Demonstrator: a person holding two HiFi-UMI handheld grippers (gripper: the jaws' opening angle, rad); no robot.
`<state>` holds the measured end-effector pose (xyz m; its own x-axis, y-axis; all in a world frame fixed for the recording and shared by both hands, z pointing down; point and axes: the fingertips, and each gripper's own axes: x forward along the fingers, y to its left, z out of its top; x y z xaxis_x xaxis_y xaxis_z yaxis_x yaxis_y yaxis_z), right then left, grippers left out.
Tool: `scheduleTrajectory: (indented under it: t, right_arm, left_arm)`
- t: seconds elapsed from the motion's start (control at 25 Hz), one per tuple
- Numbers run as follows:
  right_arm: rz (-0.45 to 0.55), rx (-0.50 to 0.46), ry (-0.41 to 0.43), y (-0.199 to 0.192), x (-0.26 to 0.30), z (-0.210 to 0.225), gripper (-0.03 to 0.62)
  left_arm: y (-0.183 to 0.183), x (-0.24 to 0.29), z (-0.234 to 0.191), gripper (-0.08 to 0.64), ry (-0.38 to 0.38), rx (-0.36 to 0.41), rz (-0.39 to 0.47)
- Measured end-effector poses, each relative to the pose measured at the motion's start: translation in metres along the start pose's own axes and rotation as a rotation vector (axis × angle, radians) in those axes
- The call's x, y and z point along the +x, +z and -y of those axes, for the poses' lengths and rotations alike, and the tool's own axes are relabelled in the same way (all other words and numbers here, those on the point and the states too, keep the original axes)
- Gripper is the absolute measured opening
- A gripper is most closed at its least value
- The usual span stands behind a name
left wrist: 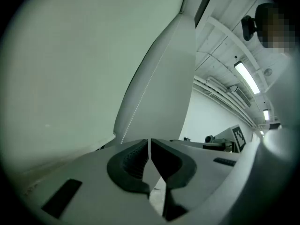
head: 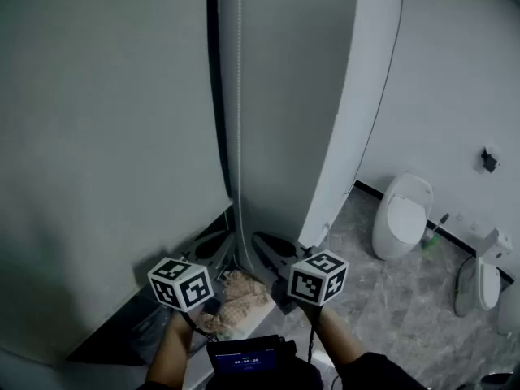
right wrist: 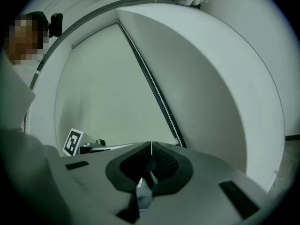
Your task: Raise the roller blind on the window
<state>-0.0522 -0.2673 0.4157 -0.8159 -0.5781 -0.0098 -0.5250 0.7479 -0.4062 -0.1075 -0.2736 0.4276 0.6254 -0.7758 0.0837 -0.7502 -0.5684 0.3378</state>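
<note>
A bathroom (dimly lit): white toilet [head: 401, 215], marble floor [head: 390, 307].

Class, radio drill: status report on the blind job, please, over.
Left gripper shut, right gripper shut, both empty. Roller blind down; bead chain hanging untouched. Crumpled cloth lies beneath the chain.

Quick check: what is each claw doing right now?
Left claw: closed, nothing between its jaws.
Right claw: closed, empty; the bead chain hangs ahead, not gripped.

Roller blind [head: 106, 136]: left of bead chain [head: 239, 96]
Cloth [head: 241, 297]: at foot of bead chain
Toilet [head: 402, 215]: on floor [head: 390, 307], right, against wall [head: 455, 71]
</note>
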Motion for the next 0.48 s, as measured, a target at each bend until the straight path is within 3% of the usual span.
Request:
scheduleTrajectory:
  t: [0.28,0.44,0.48]
  right_arm:
    - [-0.001,-0.003,-0.006,-0.002,-0.005,0.002,0.015]
    - [0.022,0.009,0.013,0.002,-0.012,0.001,0.015]
    - [0.020,0.007,0.014,0.002,-0.015,0.001,0.015]
  left_arm:
    - [0.000,0.008,0.000,0.012,-0.001,-0.009,0.006]
    - [0.027,0.024,-0.003,0.015,0.012,0.021,0.102]
    - [0.038,0.031,-0.003,0.057,0.021,0.047,0.119]
